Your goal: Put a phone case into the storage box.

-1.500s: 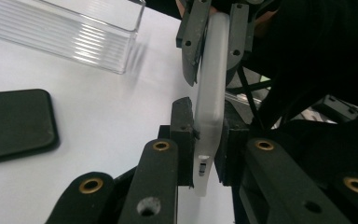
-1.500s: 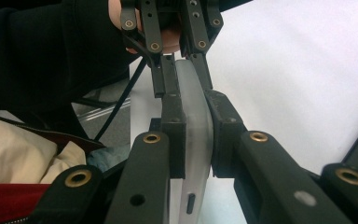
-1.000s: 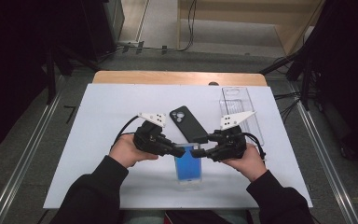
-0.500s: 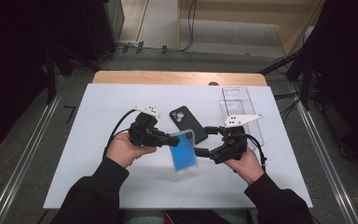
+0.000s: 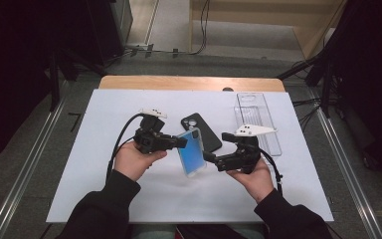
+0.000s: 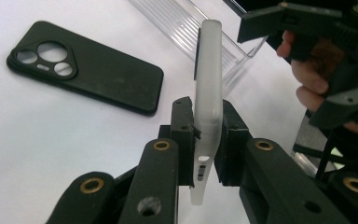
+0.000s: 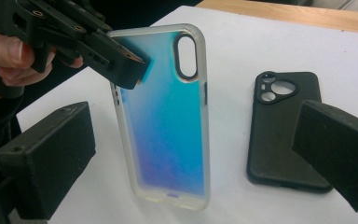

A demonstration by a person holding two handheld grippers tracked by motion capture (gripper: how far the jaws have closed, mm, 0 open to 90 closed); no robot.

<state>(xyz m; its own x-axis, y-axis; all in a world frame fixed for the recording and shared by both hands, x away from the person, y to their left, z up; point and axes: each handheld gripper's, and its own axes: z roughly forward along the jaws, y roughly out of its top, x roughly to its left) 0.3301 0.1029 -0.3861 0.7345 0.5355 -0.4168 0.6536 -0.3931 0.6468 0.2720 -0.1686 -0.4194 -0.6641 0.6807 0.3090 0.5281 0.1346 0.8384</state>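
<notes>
The left gripper (image 5: 183, 142) is clamping the blue phone case (image 5: 191, 152) by one long edge, its fingers (image 6: 182, 135) pressing on both faces of the frosted rim, and is holding the case up off the white counter (image 5: 104, 189), tilted, near the middle of the scene. The right gripper (image 5: 210, 158) is sitting just right of the case with nothing in it; its fingers (image 7: 46, 156) have just been opening and are now standing wide, with the case ahead of them but untouched.

This is looking like a hand-over or a re-grip: one hand is carrying the case while the other is lining up on its free edge. A black phone case (image 5: 205, 132) is lying flat on the counter just beyond, and a clear tray (image 5: 258, 117) is lying farther right.

The next move is probably calling for the right gripper to slide in so its fingers straddle the free long rim, then pinch gently; the case is thin and bendy, so a bite too close to the corner may be letting it twist. The left hand should be keeping its grip until the right one is firm.
</notes>
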